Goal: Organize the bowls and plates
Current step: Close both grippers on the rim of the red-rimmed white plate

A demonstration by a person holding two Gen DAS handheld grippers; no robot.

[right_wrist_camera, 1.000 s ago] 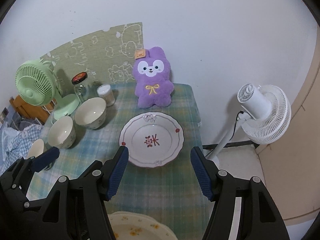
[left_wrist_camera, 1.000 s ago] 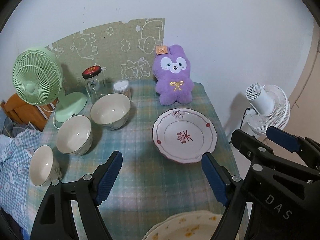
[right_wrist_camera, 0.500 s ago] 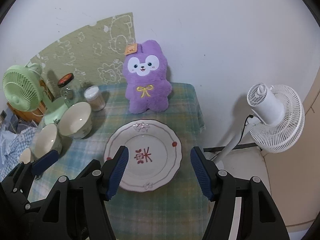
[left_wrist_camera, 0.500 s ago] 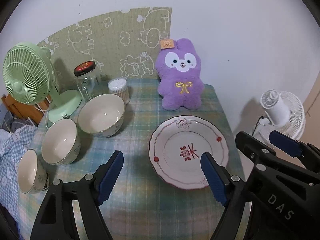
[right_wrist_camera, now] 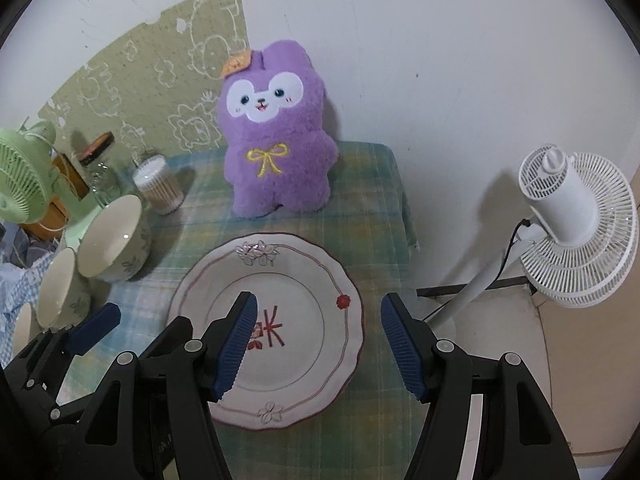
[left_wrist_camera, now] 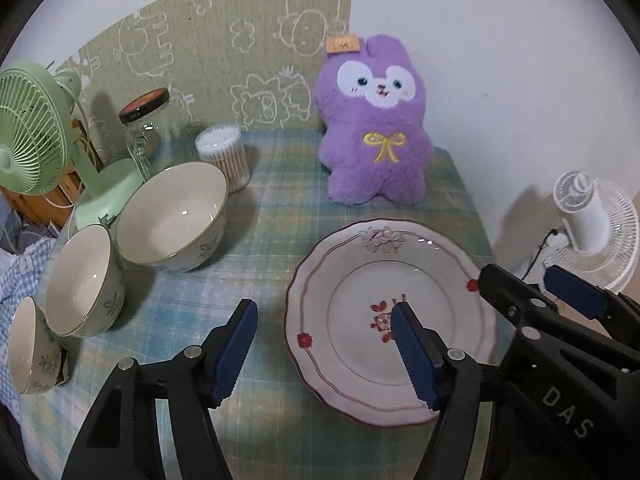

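Two grippers poised over a floral plate on a plaid-covered counter

The counter (left_wrist_camera: 272, 216) under its green plaid cloth carries everything; the white plate (right_wrist_camera: 304, 288) with red trim lies flat near its right side, in front of a purple plush rabbit (right_wrist_camera: 276, 136) that sits against the wall. Left of the plate stand three cream bowls in a row, upright and not nested: a large bowl (left_wrist_camera: 172, 216), a middle bowl (left_wrist_camera: 80, 280) and a small bowl (left_wrist_camera: 28, 344) at the counter's left edge. The left gripper (left_wrist_camera: 324, 348) is spread and closing, straddling the plate's left rim without pinching it. The right gripper (right_wrist_camera: 320, 344) is spread over the plate's right rim, nothing pinched. Behind the bowls stand a green fan (left_wrist_camera: 28, 128), a glass jar (left_wrist_camera: 144, 132) and a tub of cotton swabs (left_wrist_camera: 224, 156).
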